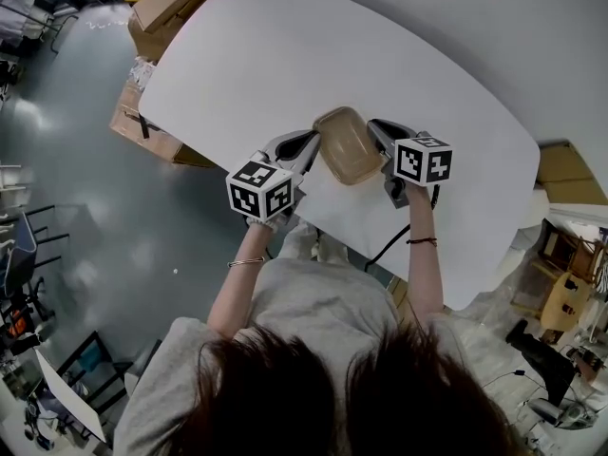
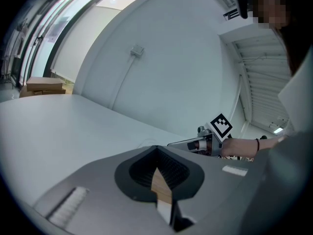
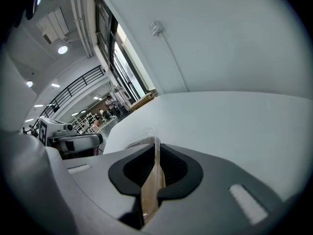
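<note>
The left tool (image 1: 306, 148) and right tool (image 1: 380, 136) each pinch a thin rim of the brown food box (image 1: 344, 145) w/ clear lid, at centre of the frame, near the front edge of the white table (image 1: 285, 55). Gripping opposite sides prob. keeps it level. Cardboard cartons (image 1: 166, 8) stand at upper left, by a glossy grey floor (image 1: 76, 207).

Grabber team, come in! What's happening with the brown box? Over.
Left gripper shut on brown box, one side. Right gripper shut on opposite side. White table beneath, nothing blocking.
</note>
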`<state>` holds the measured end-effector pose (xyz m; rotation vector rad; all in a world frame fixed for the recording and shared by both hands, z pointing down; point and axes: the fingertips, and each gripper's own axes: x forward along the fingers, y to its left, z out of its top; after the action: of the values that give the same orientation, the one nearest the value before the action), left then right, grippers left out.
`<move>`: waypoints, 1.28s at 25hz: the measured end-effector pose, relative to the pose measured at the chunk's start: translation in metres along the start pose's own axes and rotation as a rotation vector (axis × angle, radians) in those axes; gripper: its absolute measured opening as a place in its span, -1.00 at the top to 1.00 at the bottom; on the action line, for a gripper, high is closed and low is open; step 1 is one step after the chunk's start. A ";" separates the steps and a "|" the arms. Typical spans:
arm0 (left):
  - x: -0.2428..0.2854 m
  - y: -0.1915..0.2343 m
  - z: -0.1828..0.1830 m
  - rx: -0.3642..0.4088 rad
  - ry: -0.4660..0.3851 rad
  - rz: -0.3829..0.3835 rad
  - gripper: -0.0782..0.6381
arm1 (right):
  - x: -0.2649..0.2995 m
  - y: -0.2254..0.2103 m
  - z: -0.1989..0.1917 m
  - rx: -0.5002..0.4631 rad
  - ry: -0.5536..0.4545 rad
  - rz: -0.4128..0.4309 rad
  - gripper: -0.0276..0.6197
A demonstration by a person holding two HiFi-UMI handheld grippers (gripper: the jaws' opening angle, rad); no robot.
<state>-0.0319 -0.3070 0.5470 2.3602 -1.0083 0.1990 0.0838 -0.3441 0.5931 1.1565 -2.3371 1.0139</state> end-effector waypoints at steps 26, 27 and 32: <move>-0.041 -0.017 0.038 0.070 -0.126 0.026 0.81 | -0.052 0.033 0.031 -0.051 -0.146 0.022 0.77; -0.041 -0.018 0.039 0.073 -0.131 0.027 0.81 | -0.054 0.034 0.032 -0.055 -0.150 0.024 0.77; -0.047 -0.030 0.044 0.090 -0.154 0.024 0.81 | -0.066 0.038 0.034 -0.069 -0.170 0.032 0.77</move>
<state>-0.0473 -0.2850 0.4808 2.4764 -1.1221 0.0735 0.0941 -0.3171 0.5146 1.2262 -2.5075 0.8686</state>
